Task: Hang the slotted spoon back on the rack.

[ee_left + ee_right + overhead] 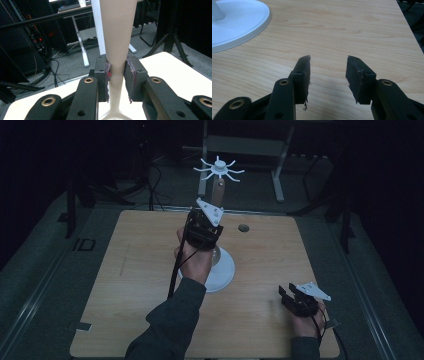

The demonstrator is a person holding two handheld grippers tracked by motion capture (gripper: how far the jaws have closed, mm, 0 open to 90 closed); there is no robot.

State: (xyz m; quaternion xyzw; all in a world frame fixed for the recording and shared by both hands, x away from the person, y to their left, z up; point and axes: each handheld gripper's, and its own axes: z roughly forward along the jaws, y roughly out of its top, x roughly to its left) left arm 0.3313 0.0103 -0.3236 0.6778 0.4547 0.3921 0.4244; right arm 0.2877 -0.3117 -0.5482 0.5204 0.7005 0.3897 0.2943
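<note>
A stand rises from the middle of the table: round white base point(222, 269), tapering tan wooden post point(217, 192), white hub with spoke-like hooks point(219, 168) on top. My left gripper point(207, 222) is shut on the post low down; in the left gripper view both pads press the post point(117, 37) from either side. My right gripper point(286, 293) rests near the table's front right corner, open with nothing between its fingers point(303, 70). The white base point(237, 22) lies off to its upper left.
The wooden table point(150, 270) has a small dark hole point(243, 227) behind the stand. Dark floor, cables and a white desk frame point(277, 175) lie beyond the far edge. A tripod leg point(175, 42) stands behind the table.
</note>
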